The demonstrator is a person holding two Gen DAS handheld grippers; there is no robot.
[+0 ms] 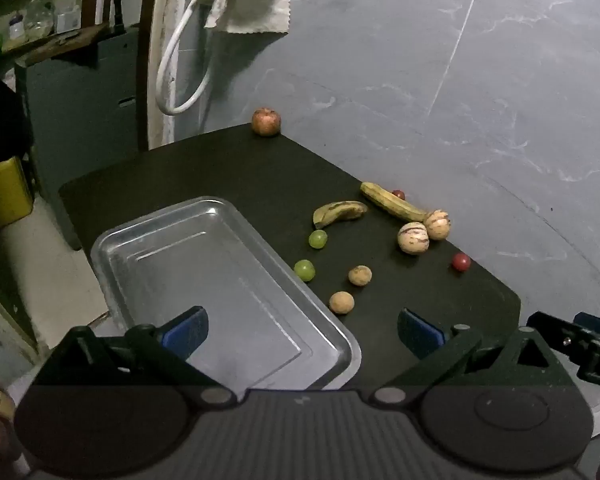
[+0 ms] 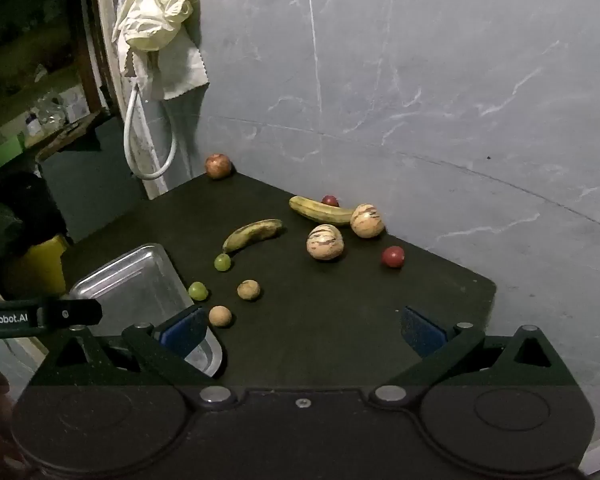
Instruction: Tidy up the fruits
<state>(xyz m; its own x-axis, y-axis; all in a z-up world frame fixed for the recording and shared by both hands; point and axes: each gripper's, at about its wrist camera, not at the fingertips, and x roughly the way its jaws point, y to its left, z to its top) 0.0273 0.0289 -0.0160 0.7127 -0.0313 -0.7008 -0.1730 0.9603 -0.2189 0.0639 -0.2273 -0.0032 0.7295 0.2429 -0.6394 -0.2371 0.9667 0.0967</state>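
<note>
Hovering over the near end of the metal tray [image 1: 140, 248], the left gripper [image 1: 302, 330] had its blue pads spread wide, nothing between them. Tray bare inside, sitting on the dark table [image 1: 220, 164]. Right of the tray: two green grapes [image 1: 304, 270], two brown longans [image 1: 341, 303], a spotted banana [image 1: 339, 212], a second banana [image 1: 392, 201], two striped pepino melons [image 1: 413, 238], a cherry tomato [image 1: 461, 262]. Apple [image 1: 266, 121] alone at the far corner.

Right wrist view: right gripper [image 2: 302, 330] likewise spread and empty, above bare table [image 2: 332, 328]. Tray [image 2: 140, 280] lay to its left, nearest longan [image 2: 220, 316] just beside the left pad. Grapes [image 2: 198, 291], bananas [image 2: 252, 234], melons [image 2: 325, 242], tomato [image 2: 393, 256] lay scattered ahead, all outside the tray.
</note>
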